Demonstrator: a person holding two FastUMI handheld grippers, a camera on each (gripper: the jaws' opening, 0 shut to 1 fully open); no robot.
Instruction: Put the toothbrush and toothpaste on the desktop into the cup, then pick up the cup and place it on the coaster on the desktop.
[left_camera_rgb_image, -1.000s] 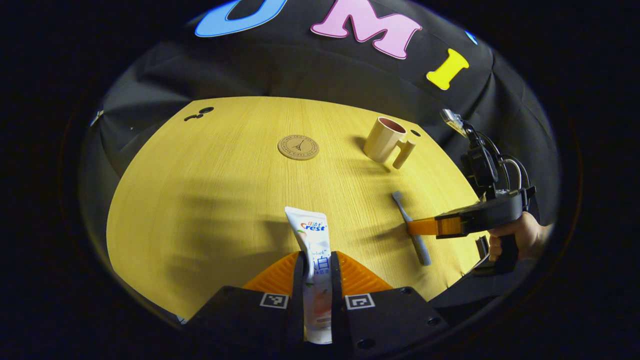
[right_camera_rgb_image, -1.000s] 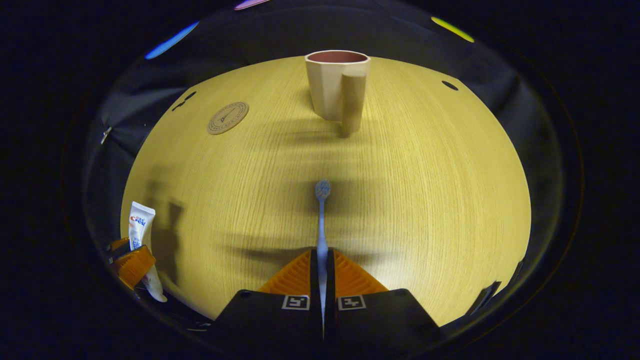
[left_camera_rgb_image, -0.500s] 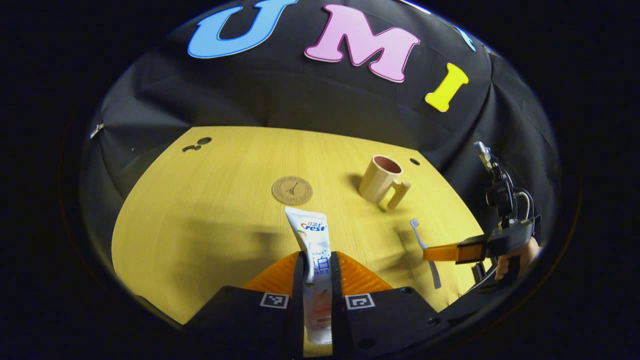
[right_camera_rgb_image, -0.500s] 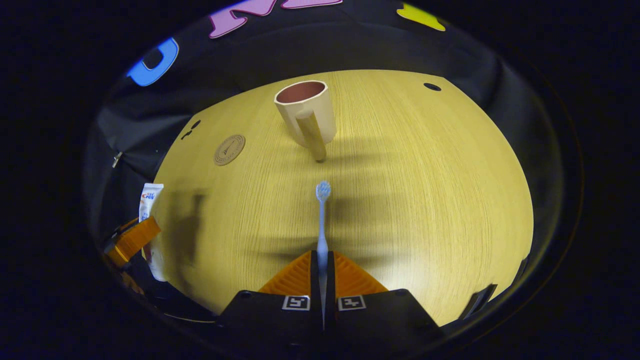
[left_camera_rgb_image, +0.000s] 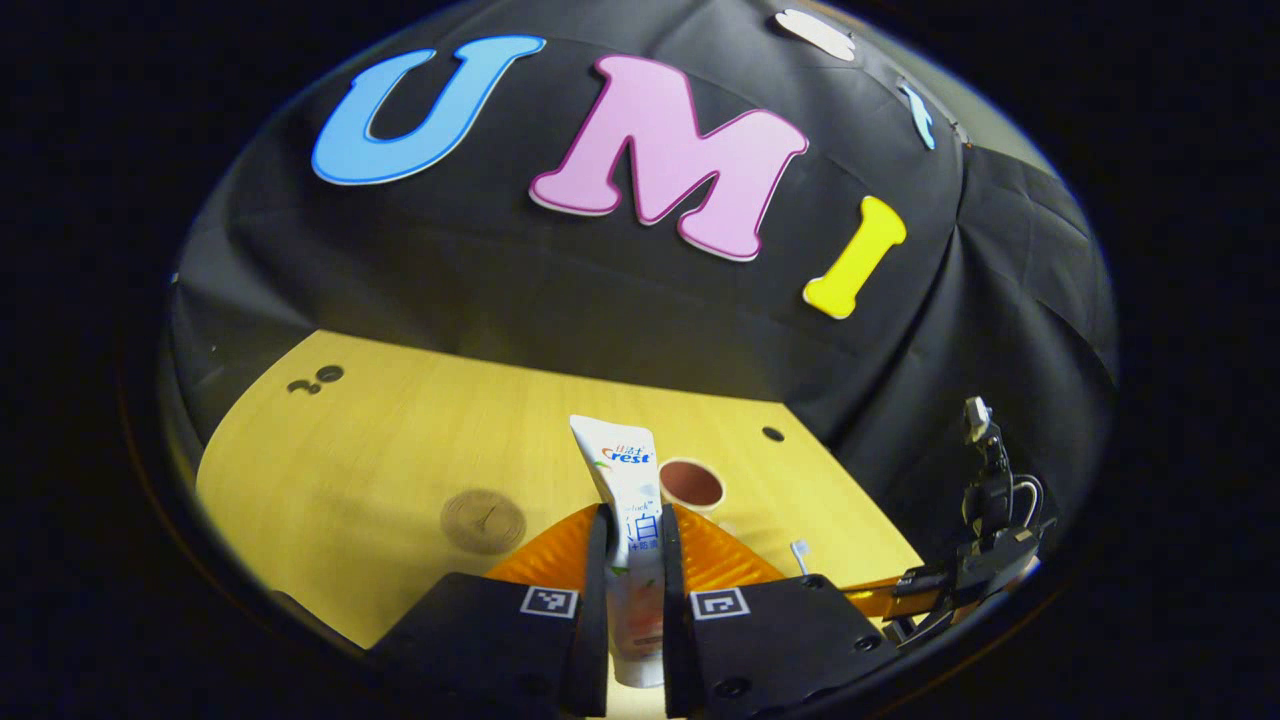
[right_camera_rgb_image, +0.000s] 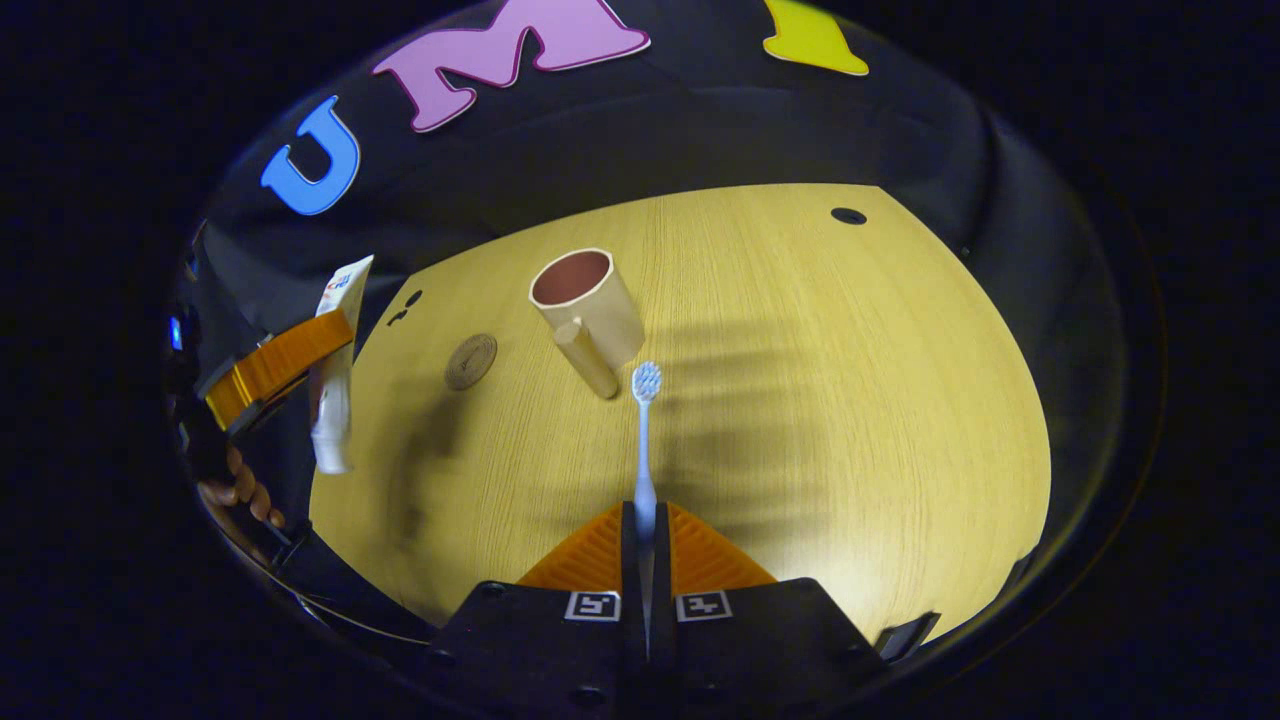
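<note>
**Both items gripped and off the desk; cup not yet loaded**

Risks, judged from the present layout:
- The cup (right_camera_rgb_image: 585, 300) is a single narrow target and 2 grippers carry loads toward it. If both close in together, the fingers or the loads could collide above the rim.
- The toothpaste tube (left_camera_rgb_image: 628, 500) is held low on its body, so much of its length stands above the fingers. A soft tube may bend or slip if it meets the rim at an angle.
- The toothbrush (right_camera_rgb_image: 645, 440) is clamped near its tail, head far forward. A long lever like that could pivot in the grip, or nudge the light-looking cup over by its handle (right_camera_rgb_image: 588, 360).
- A tipped cup would end the loading step and could roll toward the coaster (right_camera_rgb_image: 471, 361).

Tool state:
- Left gripper (left_camera_rgb_image: 632, 545): fingers closed on the toothpaste tube, tube upright between them.
- Right gripper (right_camera_rgb_image: 645, 530): fingers closed on the toothbrush handle, bristles pointing away from the camera.

Positions relative to the cup:
- In the right gripper view, the brush head sits just beside the cup's handle, on the near side, apparently above the wooden desktop (right_camera_rgb_image: 850, 400).
- In the left gripper view, the cup mouth (left_camera_rgb_image: 691, 484) shows just right of the tube, beyond the fingers.
- The coaster lies left of the cup, near but apart.
- In the right gripper view, the left gripper with its tube hangs well left of the cup, past the coaster.
</note>
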